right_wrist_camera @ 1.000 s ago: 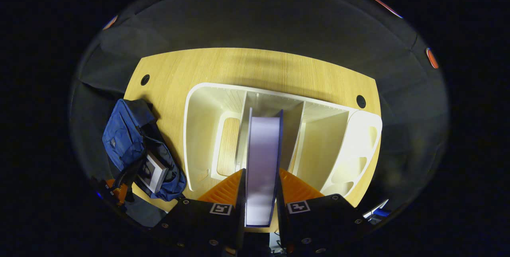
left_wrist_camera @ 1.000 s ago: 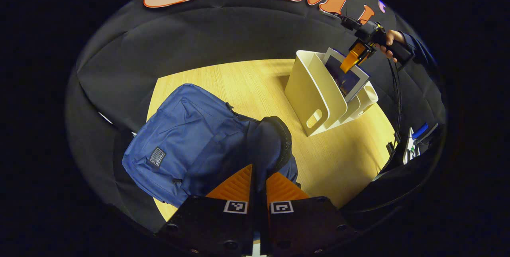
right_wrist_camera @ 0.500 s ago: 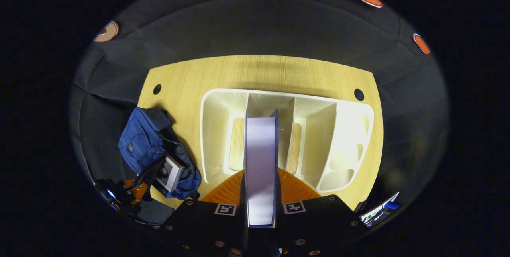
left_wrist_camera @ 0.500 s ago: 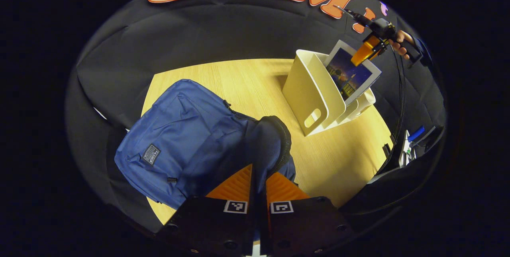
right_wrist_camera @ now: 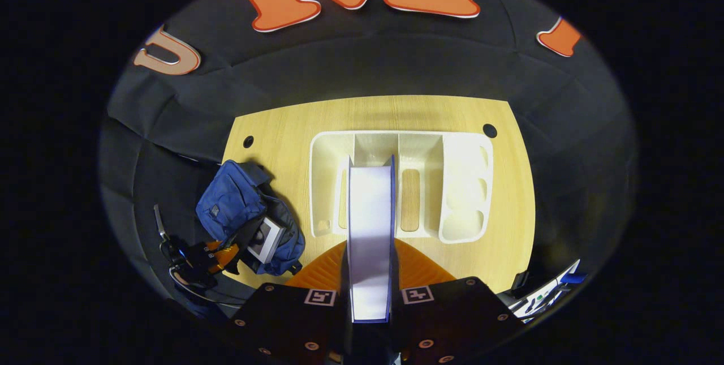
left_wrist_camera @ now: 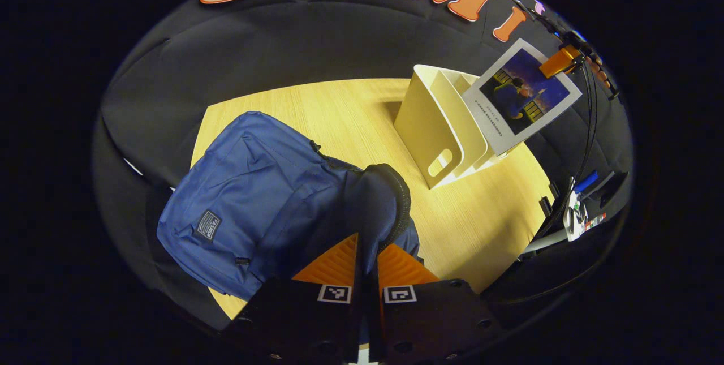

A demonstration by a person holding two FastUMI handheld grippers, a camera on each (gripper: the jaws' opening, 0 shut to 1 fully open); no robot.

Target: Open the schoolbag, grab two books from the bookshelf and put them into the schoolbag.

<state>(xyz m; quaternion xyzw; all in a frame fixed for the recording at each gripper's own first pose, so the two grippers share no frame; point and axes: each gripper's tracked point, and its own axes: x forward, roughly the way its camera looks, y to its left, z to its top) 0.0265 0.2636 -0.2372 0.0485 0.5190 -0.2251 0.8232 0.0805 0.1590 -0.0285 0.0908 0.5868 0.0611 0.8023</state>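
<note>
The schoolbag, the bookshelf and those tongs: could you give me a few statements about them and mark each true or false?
1. The right tongs grip a book. True.
2. That book rests inside the bookshelf. False: it is held up above it.
3. The schoolbag already holds a book. True.
4. The left tongs are wide open. False: they are shut on the schoolbag's flap.
5. The schoolbag is red. False: it is blue.

On the table, the schoolbag lies left of the bookshelf, apart from it. One book sits in the schoolbag; another book hangs seemingly above the bookshelf.
</note>
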